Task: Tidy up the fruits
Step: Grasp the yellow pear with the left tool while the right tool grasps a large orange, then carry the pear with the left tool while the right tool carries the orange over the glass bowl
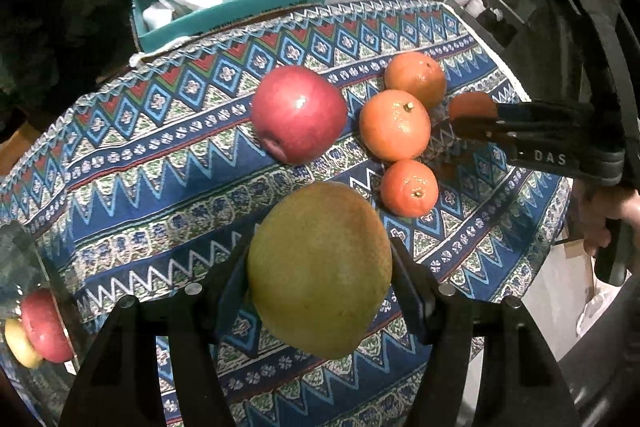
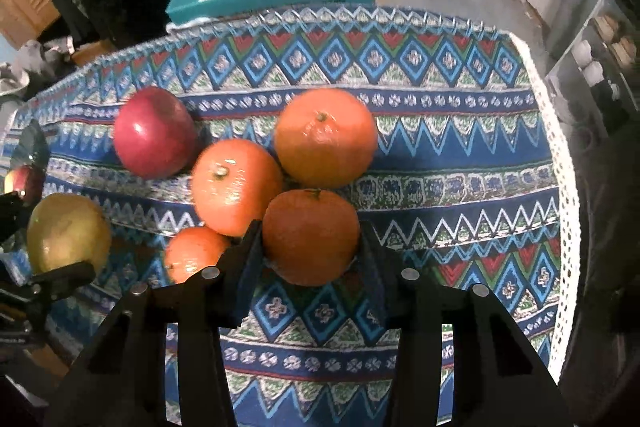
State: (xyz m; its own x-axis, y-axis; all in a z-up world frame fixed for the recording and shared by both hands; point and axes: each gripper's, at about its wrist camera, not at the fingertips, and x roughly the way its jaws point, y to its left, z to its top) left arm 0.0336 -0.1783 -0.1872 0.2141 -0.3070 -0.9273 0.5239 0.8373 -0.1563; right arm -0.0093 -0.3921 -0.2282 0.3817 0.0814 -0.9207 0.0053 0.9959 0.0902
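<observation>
While the patterned woven tablecloth carried the loose fruit | left gripper clasped a smooth yellow-green mango above its near edge | right gripper gripped a round, dimpled orange mid-cloth | glossy red apple sat toward the far edge.

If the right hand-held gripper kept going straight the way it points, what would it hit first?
Probably the patterned tablecloth just beyond the orange it grips; depth is unclear, though.
</observation>
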